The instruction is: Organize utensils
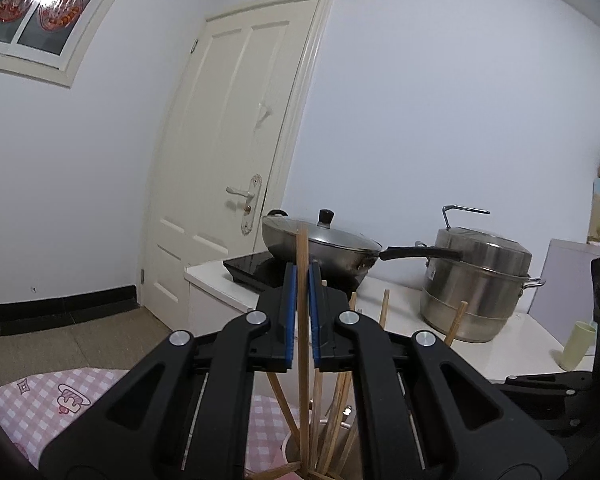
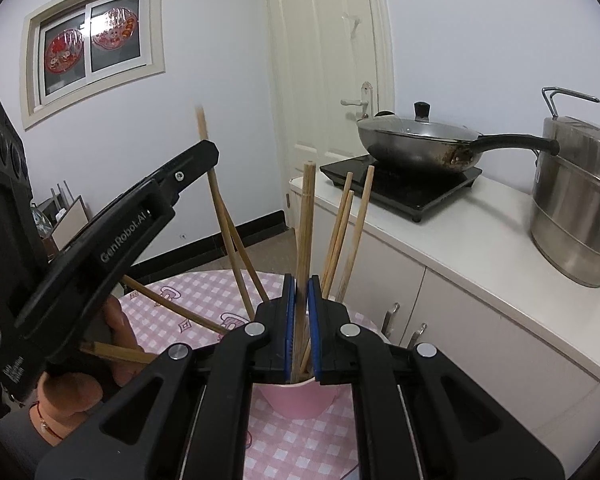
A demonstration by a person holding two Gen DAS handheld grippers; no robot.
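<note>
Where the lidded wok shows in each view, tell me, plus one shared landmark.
Left wrist view: the lidded wok sits centre, just above the left claw, on the black cooktop.
Right wrist view: wok upper right of centre, same cooktop.
Shared landmark: the steel steamer pot beside it.

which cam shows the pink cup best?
Right wrist: the pink cup shows its rim and wall below the right gripper, chopsticks standing in it. Left wrist shows only a sliver of rim, behind the left gripper.

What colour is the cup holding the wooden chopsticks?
Pink cup, best seen in the right wrist view.
</note>
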